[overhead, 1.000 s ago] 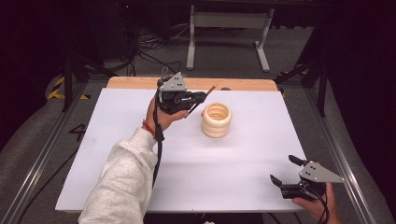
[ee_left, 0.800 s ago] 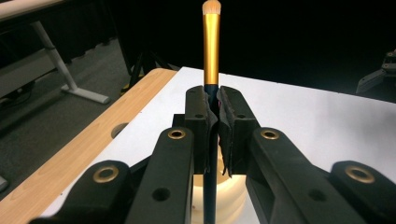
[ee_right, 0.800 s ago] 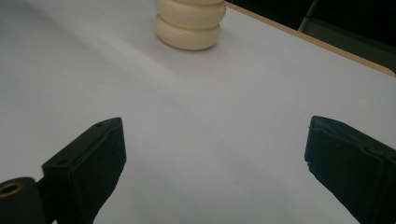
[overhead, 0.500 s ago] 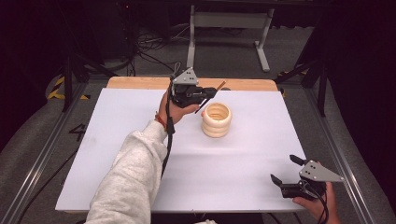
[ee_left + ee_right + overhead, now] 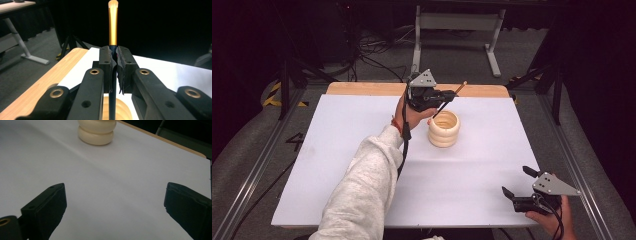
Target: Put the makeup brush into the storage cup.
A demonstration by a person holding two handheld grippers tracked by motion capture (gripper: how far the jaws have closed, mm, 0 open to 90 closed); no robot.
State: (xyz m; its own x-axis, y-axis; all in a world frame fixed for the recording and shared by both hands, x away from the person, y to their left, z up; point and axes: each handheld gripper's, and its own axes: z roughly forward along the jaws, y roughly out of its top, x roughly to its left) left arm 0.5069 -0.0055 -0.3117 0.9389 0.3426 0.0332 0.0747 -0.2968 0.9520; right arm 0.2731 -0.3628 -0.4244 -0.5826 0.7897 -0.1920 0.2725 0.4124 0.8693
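Left tool (image 5: 443, 96) clamped tight on the brush (image 5: 113, 30), poised over the cream ringed holder (image 5: 444, 129); right tool (image 5: 515, 182) rests wide open, empty, near the tabletop (image 5: 337, 150) corner

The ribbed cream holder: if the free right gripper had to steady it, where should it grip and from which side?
Best guess: across the outer wall of the cream holder, in a groove between its stacked rings, coming level from the near right where the right gripper waits open. The left gripper holds a brush over the rim, so the top is occupied.

White table (image 5: 337, 150), wooden far edge (image 5: 362, 89)
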